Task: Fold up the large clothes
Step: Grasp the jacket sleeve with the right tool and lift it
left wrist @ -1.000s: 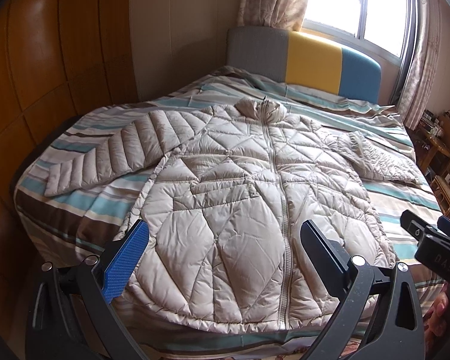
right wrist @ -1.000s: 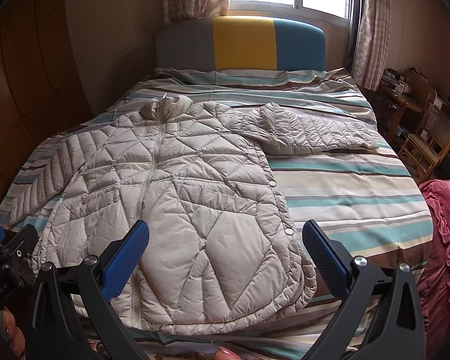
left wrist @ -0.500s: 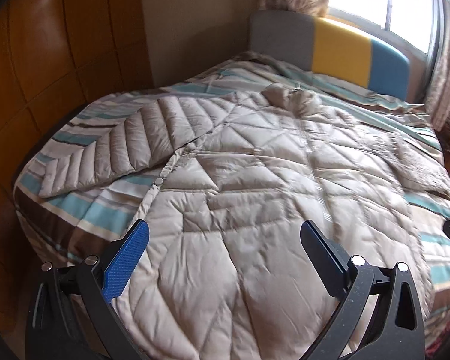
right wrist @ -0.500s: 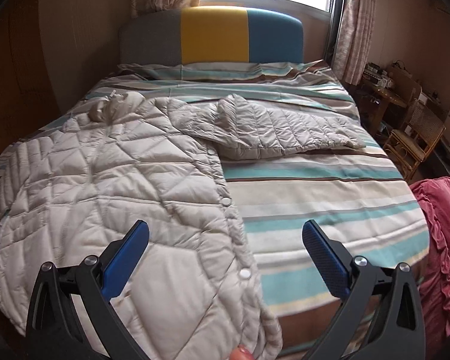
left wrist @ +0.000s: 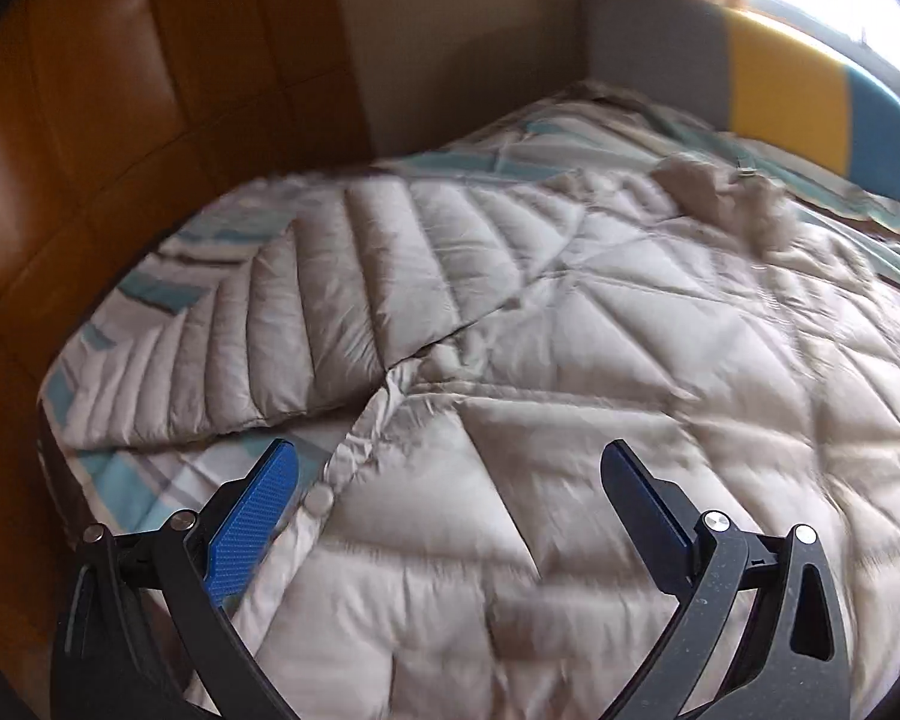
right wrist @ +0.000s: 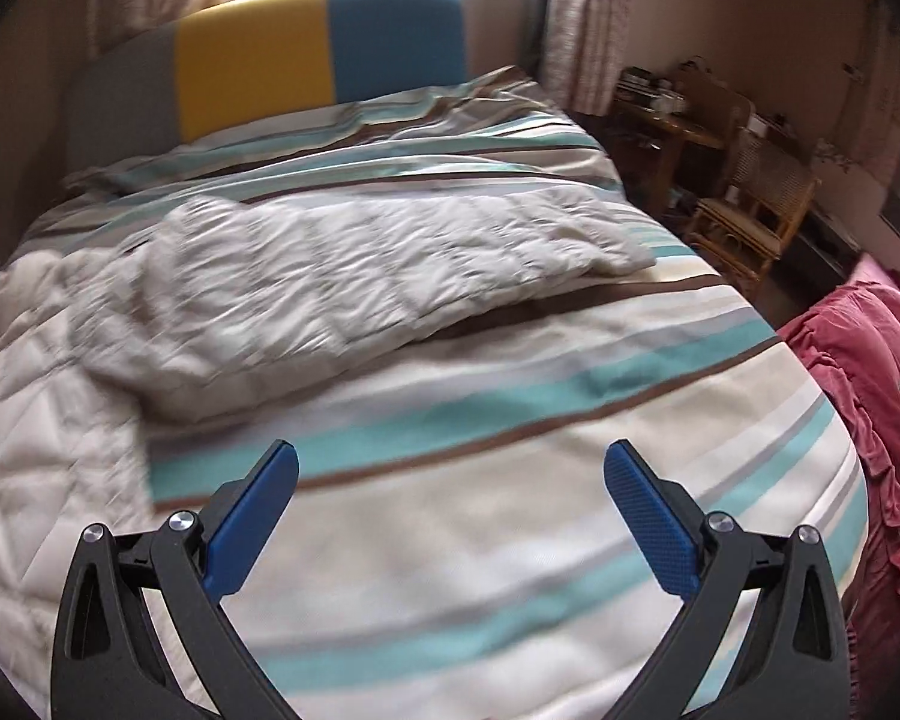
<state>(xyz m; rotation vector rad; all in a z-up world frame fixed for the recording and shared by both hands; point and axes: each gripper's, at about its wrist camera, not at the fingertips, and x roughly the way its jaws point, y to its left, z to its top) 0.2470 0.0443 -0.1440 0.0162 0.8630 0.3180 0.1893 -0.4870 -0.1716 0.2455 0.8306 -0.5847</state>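
Note:
A large beige quilted puffer jacket (left wrist: pixel 600 372) lies spread flat on the striped bed, front up, collar (left wrist: pixel 708 192) toward the headboard. Its left sleeve (left wrist: pixel 282 330) stretches out toward the wooden wall. My left gripper (left wrist: pixel 447 468) hovers open just above the jacket's left side, near the armpit and a snap button (left wrist: pixel 318 499). In the right wrist view the other sleeve (right wrist: pixel 390 264) lies across the bed toward the right edge, and the jacket body (right wrist: pixel 36 420) fills the left. My right gripper (right wrist: pixel 450 468) is open over bare striped cover, below that sleeve.
The striped duvet (right wrist: pixel 540 432) covers the bed, with a grey, yellow and blue headboard (right wrist: pixel 270 54) under a window. Wooden panelling (left wrist: pixel 120 120) runs along the left side. Wicker chairs and a cluttered table (right wrist: pixel 744 180) stand at the right, with a pink ruffled cloth (right wrist: pixel 870 390) beside the bed.
Both grippers have moved forward and lower over the bed. The left one swung toward the left sleeve, the right one toward the right sleeve. Both stayed open.

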